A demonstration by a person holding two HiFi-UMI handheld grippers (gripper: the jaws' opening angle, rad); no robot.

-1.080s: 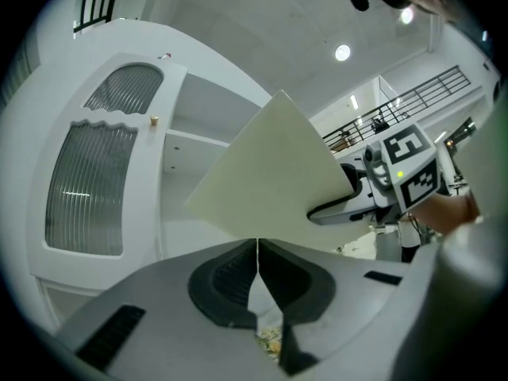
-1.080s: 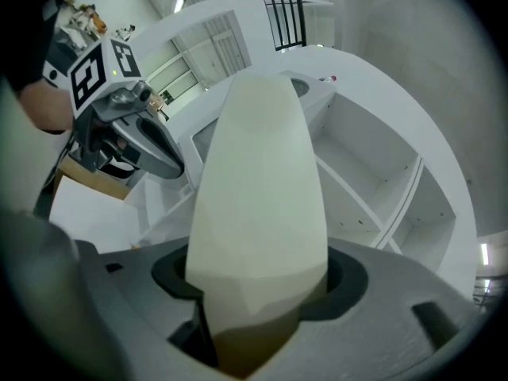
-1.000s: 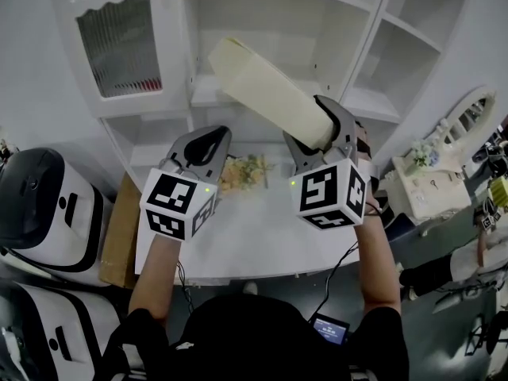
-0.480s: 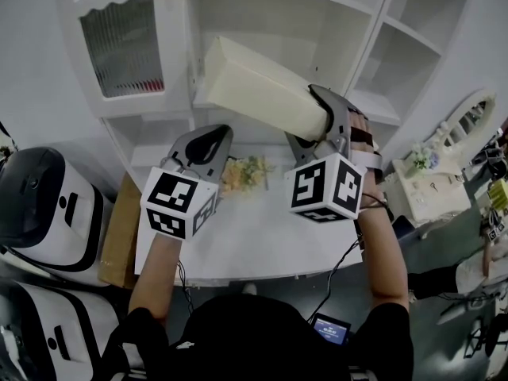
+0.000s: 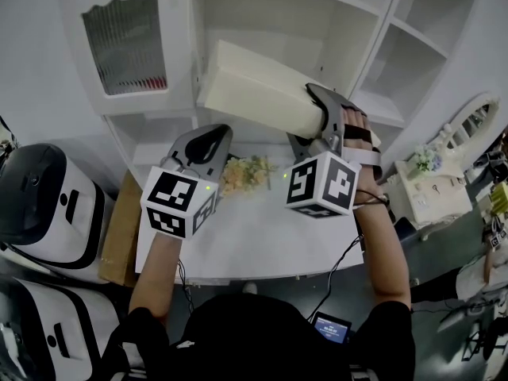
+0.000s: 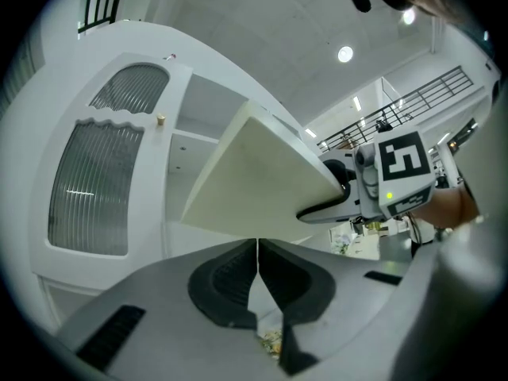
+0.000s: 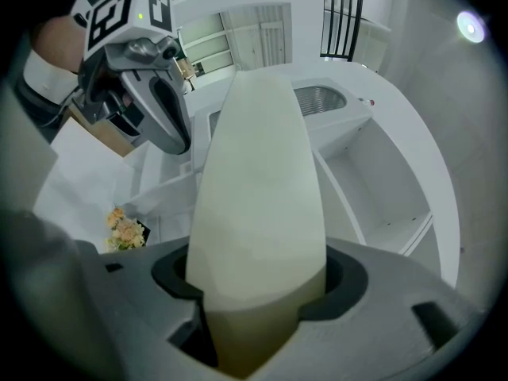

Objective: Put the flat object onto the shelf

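Note:
A cream flat slab [image 5: 258,92] is held in the air in front of the white shelf unit [image 5: 274,18], its far end reaching toward the middle open compartment. My right gripper [image 5: 321,121] is shut on the slab's near end; in the right gripper view the slab [image 7: 258,213] fills the gap between the pads. My left gripper [image 5: 208,139] hangs lower and to the left with its jaws shut and nothing between them [image 6: 256,272]. From the left gripper view the slab [image 6: 254,185] shows from below, with the right gripper [image 6: 337,201] at its right end.
A small bunch of artificial flowers [image 5: 246,173] lies on the white table [image 5: 246,236] below the grippers. A ribbed glass cabinet door [image 5: 123,42] is at the left. Side shelves [image 5: 413,54] stand at the right. White machines [image 5: 44,205] and a cardboard box [image 5: 119,228] sit left of the table.
The right gripper has rolled, so the slab now lies flatter and more level, and its far end has shifted slightly left toward the shelf opening. The left gripper has stayed put.

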